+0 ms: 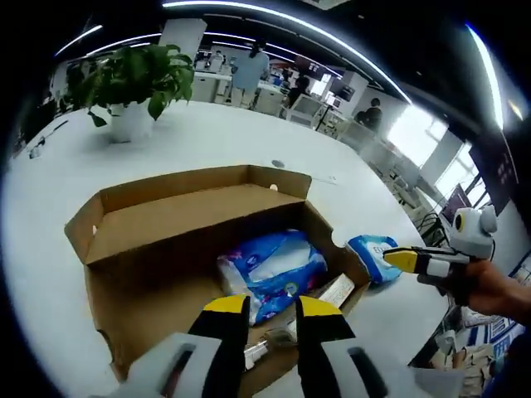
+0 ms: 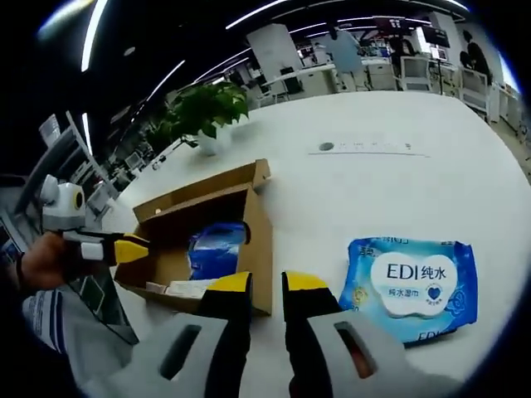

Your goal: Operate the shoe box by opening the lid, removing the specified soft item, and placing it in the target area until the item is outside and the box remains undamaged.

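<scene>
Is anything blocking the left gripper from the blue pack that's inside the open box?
Nothing visible does. The box is open with its lid folded back, and the blue pack lies exposed just ahead of the left gripper, whose jaws stand apart. A wipes pack already lies outside on the table.

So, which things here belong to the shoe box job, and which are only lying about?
Job: cardboard box, lid open; blue soft pack inside it; blue wipes pack out on the table.
Lying about: potted plant; papers in the box.

wet-wipes pack (image 2: pixel 411 286) | label: "EDI 纯水", below "纯水湿巾"
</scene>
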The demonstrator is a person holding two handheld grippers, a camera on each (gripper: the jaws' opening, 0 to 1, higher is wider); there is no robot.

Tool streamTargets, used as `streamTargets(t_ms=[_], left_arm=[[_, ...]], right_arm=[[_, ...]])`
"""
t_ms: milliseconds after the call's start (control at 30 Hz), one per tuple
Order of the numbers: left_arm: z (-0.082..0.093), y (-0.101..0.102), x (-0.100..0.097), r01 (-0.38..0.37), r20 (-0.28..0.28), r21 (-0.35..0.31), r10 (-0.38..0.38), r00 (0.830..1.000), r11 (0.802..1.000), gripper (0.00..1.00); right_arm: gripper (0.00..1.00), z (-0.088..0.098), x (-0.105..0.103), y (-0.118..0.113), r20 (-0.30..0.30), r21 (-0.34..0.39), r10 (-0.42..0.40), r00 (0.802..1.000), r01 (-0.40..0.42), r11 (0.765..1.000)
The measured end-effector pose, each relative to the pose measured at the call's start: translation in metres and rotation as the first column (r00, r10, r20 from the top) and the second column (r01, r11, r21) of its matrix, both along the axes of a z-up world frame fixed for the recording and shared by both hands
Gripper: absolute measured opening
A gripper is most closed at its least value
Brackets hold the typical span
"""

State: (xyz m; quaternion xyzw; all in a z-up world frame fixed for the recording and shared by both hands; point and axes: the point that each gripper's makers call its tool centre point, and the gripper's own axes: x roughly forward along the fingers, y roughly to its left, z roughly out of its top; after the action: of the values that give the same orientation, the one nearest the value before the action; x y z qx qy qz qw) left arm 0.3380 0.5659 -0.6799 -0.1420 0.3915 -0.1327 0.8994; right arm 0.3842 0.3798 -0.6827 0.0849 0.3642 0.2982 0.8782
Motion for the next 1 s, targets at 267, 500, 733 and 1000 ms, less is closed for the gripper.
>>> streamTargets(t_ms=[267,500,733,1000], left_arm=[[-0.006,0.021,-0.017,-0.027,-0.005,0.001,0.027,1.0,1.0,0.22],[-0.008,0.029,-0.027,-0.027,-0.001,0.013,0.027,1.0,1.0,0.23],[-0.013,0.028,-0.041,0.01,0.01,0.05,-0.01,1.0,0.999,0.25],[-0.011,0.027,-0.052,0.024,0.036,0.048,-0.026,0.999,0.999,0.27]], right_arm=[[0.13,0.002,-0.002,0.023,0.002,-0.01,0.046,0.999,-0.046,0.999],[0.13,0.003,-0.004,0.04,0.005,-0.023,0.089,0.996,-0.089,0.996],[0.18,0.0,-0.004,0.054,0.001,-0.049,0.152,0.988,-0.151,0.987],[0.26,-0.001,-0.003,0.076,0.019,-0.137,0.299,0.954,-0.294,0.946]])
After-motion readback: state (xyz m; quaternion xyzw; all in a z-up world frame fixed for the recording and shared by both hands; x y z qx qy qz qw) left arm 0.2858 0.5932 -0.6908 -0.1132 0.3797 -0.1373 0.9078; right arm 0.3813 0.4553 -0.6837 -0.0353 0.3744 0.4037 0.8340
